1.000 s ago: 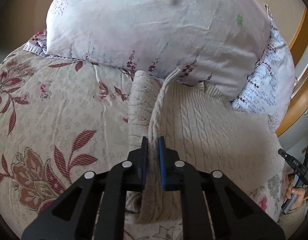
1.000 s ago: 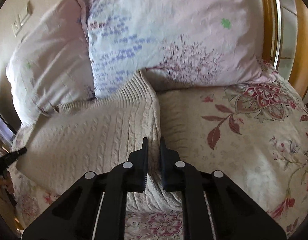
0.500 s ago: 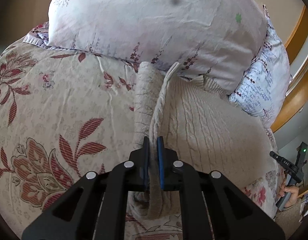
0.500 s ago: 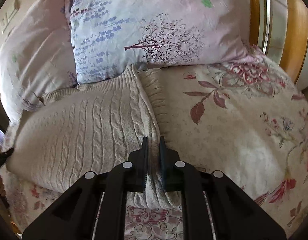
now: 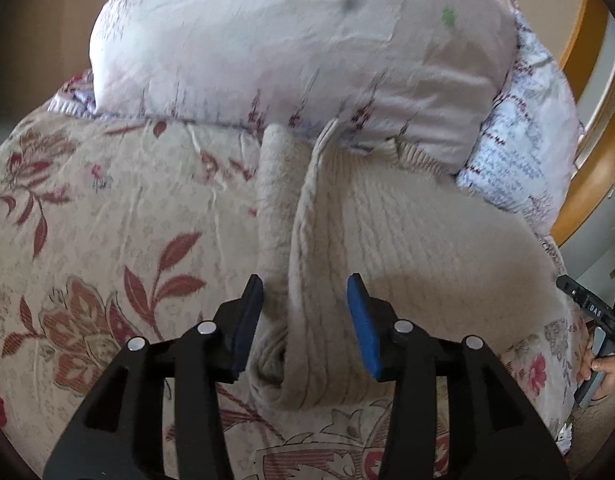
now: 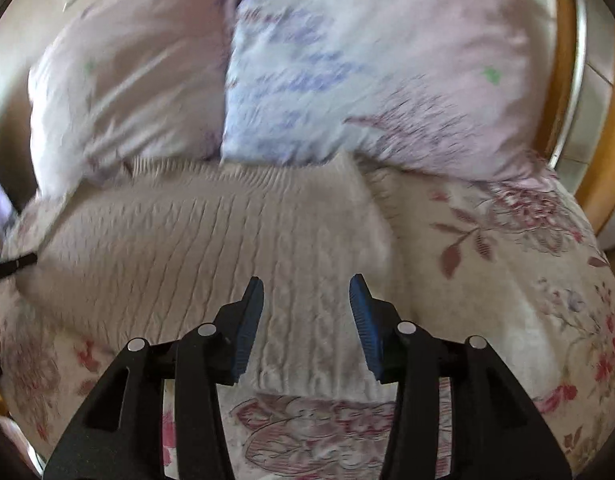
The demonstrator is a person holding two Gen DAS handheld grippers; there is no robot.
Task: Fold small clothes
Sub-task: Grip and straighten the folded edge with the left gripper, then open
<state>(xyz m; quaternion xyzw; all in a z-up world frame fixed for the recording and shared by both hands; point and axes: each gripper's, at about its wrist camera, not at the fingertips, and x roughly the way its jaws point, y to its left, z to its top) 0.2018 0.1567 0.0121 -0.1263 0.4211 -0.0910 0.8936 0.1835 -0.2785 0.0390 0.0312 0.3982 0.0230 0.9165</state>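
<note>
The cream cable-knit sweater is laid folded on the floral bedspread, against the pillows. Both tools, left and right, have just been opened, released from its folds.

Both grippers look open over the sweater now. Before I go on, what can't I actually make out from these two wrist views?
- Sweater collar end: left wrist view, tucked under the pink pillow.
- Sweater's near hem: both views, partly behind the left gripper and right gripper.
- Pillow prints and knit detail: right wrist view, motion blur.
- Hand and its black device: left wrist view, cut off at the right edge.
</note>
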